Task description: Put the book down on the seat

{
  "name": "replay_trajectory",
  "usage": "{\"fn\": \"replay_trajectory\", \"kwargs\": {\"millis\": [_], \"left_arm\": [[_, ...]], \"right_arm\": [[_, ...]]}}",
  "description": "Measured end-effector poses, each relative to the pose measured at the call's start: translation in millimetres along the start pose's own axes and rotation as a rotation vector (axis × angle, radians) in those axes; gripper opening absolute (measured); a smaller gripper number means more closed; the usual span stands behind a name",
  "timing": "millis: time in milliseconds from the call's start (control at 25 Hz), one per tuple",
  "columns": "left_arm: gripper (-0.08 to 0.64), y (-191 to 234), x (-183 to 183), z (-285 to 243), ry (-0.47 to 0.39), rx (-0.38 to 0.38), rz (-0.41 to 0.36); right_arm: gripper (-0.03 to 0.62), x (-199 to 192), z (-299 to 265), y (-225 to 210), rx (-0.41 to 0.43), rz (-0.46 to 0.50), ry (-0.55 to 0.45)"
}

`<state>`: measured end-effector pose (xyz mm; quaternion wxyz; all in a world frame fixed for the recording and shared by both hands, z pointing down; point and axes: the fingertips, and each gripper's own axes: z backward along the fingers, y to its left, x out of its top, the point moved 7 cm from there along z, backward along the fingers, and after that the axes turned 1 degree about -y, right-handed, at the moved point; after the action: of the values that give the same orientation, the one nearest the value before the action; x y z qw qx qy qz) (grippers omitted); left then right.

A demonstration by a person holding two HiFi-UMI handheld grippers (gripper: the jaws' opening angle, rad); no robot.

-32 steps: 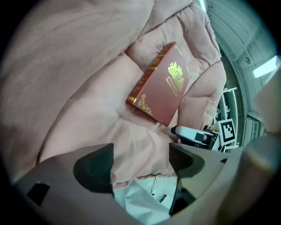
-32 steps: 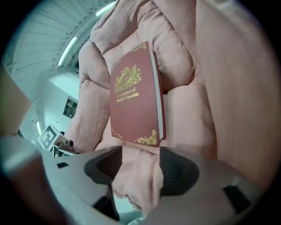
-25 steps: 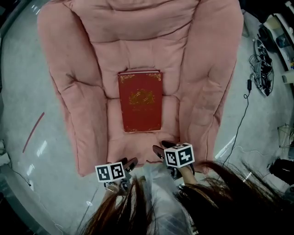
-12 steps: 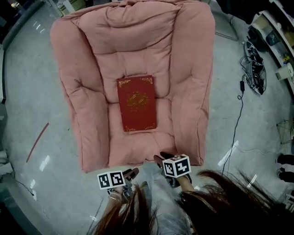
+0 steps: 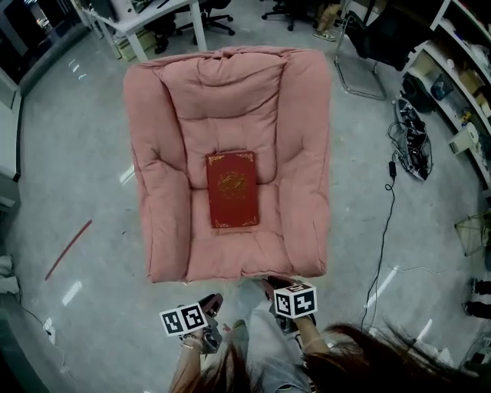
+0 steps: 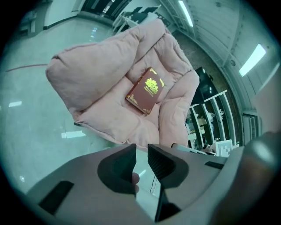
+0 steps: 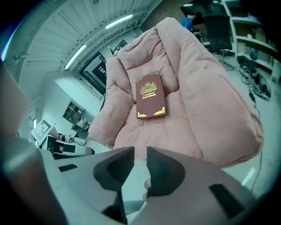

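A red book (image 5: 232,199) with gold ornament lies flat on the seat of a big pink cushioned chair (image 5: 173,230). It also shows as the book (image 6: 146,90) in the left gripper view and the book (image 7: 150,95) in the right gripper view. Both grippers are held low, on the near side of the chair's front edge and well away from the book. The left gripper (image 5: 211,302) has its jaws closing with a narrow gap and nothing between them. The right gripper (image 5: 270,285) is likewise closing, empty.
The chair stands on a pale shiny floor. A desk (image 5: 153,17) and office chairs are behind it. Shelving (image 5: 460,92) and a tangle of cables (image 5: 410,138) lie to the right, with a black cable (image 5: 383,238) running over the floor. A red strip (image 5: 67,249) lies at the left.
The view has pulled back from the chair, which now looks smaller and farther. Both grippers have drawn away from the seat, and their jaws have narrowed. The book stays put.
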<state>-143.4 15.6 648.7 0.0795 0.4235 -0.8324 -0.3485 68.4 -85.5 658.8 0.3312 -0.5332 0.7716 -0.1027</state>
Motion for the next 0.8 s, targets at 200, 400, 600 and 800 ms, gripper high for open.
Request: {"fn": "replay_trajectory", "kwargs": {"millis": [200,400,600,800], "left_arm": [[0.074,-18,-15,42,-0.082,-0.027,-0.017],[0.049,-41,-20,71,-0.164,-0.071,-0.038],[0.015,-56,-33,98,-0.219,-0.154,-0.002],[0.006,-75,-38,131,-0.258,-0.208,-0.057]], "right_arm": [[0.091,-11,40,32,0.015,0.041,-0.038],[0.078,-2,76,53,0.016,0.094,-0.099],[0.062,-13,109,76,0.006,0.118,-0.153],[0.061,-21,145,105,0.009,0.123,-0.210]]}}
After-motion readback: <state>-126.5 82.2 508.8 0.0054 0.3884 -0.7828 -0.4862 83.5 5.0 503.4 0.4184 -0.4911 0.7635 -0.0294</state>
